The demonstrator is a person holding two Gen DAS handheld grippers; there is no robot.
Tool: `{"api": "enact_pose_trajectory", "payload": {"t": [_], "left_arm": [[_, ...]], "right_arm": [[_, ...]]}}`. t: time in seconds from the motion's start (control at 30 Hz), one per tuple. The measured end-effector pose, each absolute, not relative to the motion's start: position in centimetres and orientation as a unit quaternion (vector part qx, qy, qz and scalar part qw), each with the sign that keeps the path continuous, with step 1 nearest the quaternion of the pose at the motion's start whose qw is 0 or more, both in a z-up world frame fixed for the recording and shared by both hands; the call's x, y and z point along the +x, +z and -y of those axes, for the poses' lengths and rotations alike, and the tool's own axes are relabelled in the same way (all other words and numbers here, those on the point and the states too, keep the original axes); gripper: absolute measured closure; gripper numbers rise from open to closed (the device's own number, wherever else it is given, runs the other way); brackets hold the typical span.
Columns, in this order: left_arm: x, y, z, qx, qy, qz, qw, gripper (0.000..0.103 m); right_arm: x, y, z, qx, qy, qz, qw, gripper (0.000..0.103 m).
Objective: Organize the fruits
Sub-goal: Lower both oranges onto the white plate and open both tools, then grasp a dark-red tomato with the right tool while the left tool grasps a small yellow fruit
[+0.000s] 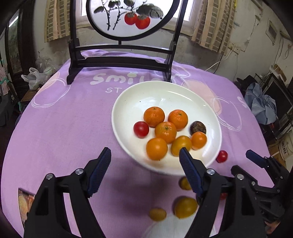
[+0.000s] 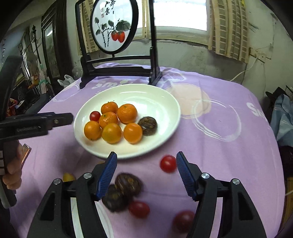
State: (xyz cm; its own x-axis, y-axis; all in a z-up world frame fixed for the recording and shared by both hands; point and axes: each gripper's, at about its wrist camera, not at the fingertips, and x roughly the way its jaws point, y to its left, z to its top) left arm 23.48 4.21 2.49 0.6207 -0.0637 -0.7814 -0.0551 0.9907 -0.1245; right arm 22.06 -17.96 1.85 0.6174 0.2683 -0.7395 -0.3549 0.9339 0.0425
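A white plate (image 1: pixel 128 102) (image 2: pixel 164 113) on the purple cloth holds several oranges (image 1: pixel 165 131) (image 2: pixel 126 113), a red tomato (image 1: pixel 141 129) (image 2: pixel 95 116) and a dark brown fruit (image 1: pixel 197 127) (image 2: pixel 147 125). My left gripper (image 1: pixel 145 155) is open and empty above the plate's near edge. My right gripper (image 2: pixel 146 160) is open and empty above loose fruit: two dark brown fruits (image 2: pixel 128 184), red tomatoes (image 2: pixel 168 163) (image 2: pixel 139 209) and a small yellow fruit (image 2: pixel 68 177). Yellow fruits (image 1: pixel 185 207) (image 1: pixel 157 214) lie near the left gripper.
A black wooden stand with a round painted screen (image 1: pixel 128 16) (image 2: pixel 113 25) stands at the table's far side. A white object (image 1: pixel 164 227) lies at the near edge. A red tomato (image 1: pixel 222 156) lies right of the plate. Clutter surrounds the table.
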Motion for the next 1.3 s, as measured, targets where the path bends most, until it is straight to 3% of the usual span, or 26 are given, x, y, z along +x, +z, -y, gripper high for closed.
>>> {"api": "enact_pose_trajectory", "payload": {"t": [0.4,0.73,0.9,1.03,1.13,1.3], "left_arm": [[14.3,0.1,-3.1,-0.071,-0.020,-0.434,0.898,0.021],[13.5,-2.4,-2.9,-0.020,-0.023,-0.427,0.904,0.021],[13.3,-2.0,-2.9,-0.033,-0.039,-0.426,0.903,0.015],[13.6,-2.6,-3.1,-0.039,-0.034,-0.437,0.898,0.015],[13.7,-2.8,-3.0,-0.042,-0.041,-0.442,0.895,0.015],[13.8,-3.1,-2.6,-0.035,-0.045,-0.446,0.893,0.015]], "right_arm": [[13.9,-0.6,21.8,-0.066,0.136,-0.413,0.898,0.035],[15.1,-3.9,23.3,-0.055,0.073,-0.444,0.891,0.036],[16.8,-4.8,23.3,-0.039,0.065,-0.455,0.887,0.049],[17.5,-5.0,23.0,-0.039,0.059,-0.453,0.889,0.052],[17.7,-4.9,22.9,-0.041,0.055,-0.450,0.890,0.064],[17.2,-4.4,23.2,-0.025,0.052,-0.451,0.891,0.065]]}}
